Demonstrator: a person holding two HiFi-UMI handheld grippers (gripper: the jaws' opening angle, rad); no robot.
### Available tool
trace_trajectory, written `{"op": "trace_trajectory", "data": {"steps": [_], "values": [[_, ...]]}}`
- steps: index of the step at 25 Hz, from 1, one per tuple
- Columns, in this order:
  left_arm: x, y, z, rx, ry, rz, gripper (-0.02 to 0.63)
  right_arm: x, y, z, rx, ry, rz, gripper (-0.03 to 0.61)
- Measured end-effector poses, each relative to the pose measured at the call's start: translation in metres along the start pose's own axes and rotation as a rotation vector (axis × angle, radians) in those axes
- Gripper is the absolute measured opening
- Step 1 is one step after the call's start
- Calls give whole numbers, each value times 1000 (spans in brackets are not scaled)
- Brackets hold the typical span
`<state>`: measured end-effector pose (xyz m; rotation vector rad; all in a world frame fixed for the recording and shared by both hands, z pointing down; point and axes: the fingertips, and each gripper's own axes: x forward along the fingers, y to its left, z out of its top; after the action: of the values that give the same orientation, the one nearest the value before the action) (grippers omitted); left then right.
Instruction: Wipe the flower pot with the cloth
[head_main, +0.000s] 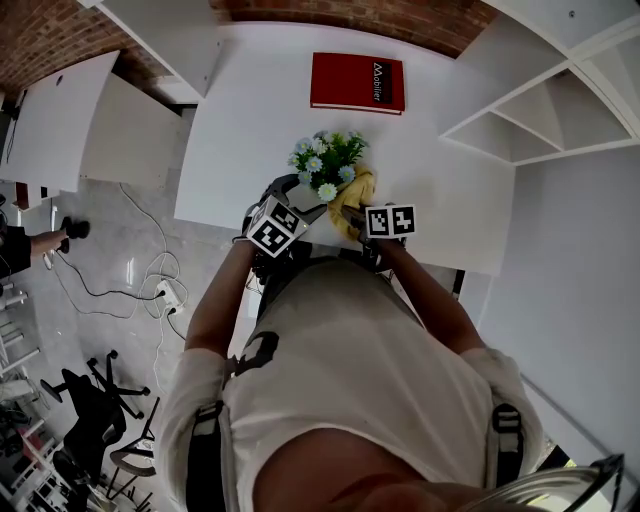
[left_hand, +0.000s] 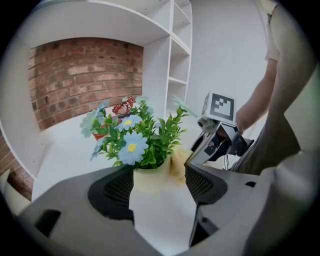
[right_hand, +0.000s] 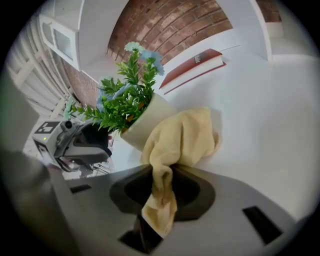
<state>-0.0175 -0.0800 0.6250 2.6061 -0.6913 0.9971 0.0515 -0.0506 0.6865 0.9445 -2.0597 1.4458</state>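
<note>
flower pot (right_hand: 145, 125) on table (head_main: 250, 120) | cloth (right_hand: 185, 137) touching its right | book (head_main: 357, 82) behind

The only legible print is white lettering on the dark band along one edge of the red book (head_main: 357, 82), which lies beyond the flower pot (right_hand: 145, 125), toward the brick wall (head_main: 400, 15). It appears to read "Mobilier", though small.

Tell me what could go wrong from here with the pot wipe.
The right claw pinches only a thin bunch of the cloth; rubbing may pull it free. The flower pot stands near the table edge, between the jaws of the left claw, grip unclear; a sideways push might tip it.
</note>
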Motion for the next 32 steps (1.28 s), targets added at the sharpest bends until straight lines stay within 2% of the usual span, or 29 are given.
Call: {"op": "trace_trajectory", "data": {"steps": [5,10,13,21,24,29,32], "values": [[10,-9,-2,83,25,3,330,-5,9,2,-3,13,4,106],[10,-23,-4,121,36,-31,330,-31,43,31,-20,-65,96,106],[10,-35,-5,134,32,-45,330,-36,49,38,-23,-82,107,107],[7,-47,-6,118,24,-69,330,-2,7,4,34,23,9,107],[4,-44,-6,95,27,-75,330,0,4,0,56,-2,31,106],[-7,-13,-8,61,29,0,330,-1,3,1,19,-13,44,103],[-7,1,-6,96,56,12,330,-1,1,1,17,-18,48,103]]}}
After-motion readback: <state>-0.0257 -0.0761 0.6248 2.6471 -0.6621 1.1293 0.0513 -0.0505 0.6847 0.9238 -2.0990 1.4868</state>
